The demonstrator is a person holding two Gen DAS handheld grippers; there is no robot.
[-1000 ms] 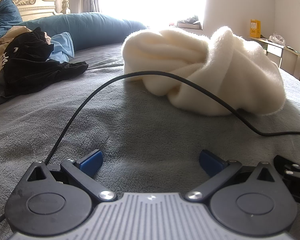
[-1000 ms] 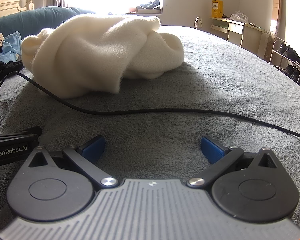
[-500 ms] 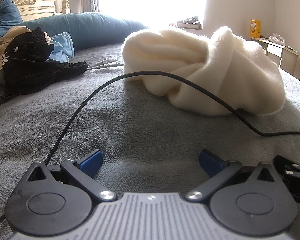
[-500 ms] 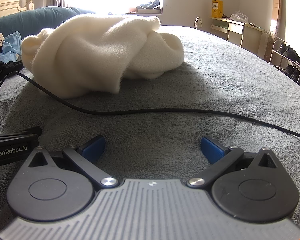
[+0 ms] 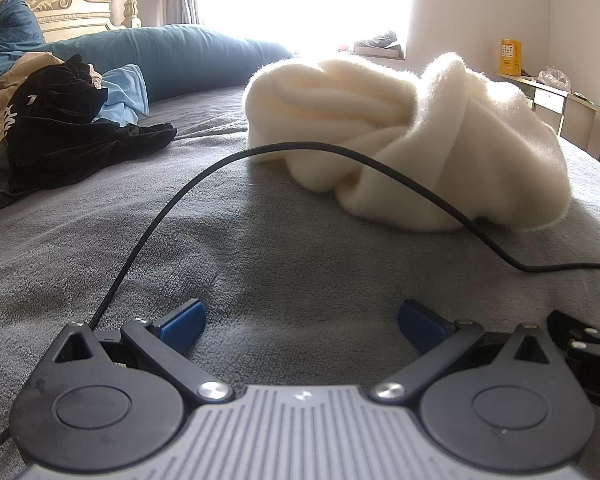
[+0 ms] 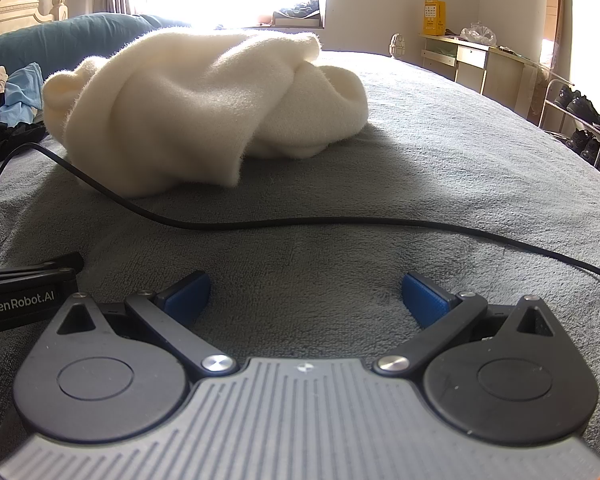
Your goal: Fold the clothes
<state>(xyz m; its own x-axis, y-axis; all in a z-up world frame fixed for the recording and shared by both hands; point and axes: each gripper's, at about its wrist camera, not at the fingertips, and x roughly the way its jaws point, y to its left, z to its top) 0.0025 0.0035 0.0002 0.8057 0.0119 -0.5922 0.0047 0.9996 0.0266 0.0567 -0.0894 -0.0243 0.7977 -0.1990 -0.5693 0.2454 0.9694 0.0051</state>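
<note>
Resting both on the bed (image 5: 100, 240), we had folded nothing: left hand-held gripper (image 5: 300, 320) and right hand-held gripper (image 6: 304, 294) gaped wide and empty, the sweater (image 5: 440, 128) heaped ahead.

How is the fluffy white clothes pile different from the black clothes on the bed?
The cream fleece garment is pale and fuzzy; the black garment is dark and looks smooth. The cream one lies bunched alone in the middle of the grey bedspread, straight ahead of both grippers. The black one sits off to the left, heaped with tan and light blue clothes. A black cable runs in front of the cream one only. Both are crumpled and unfolded.
</note>
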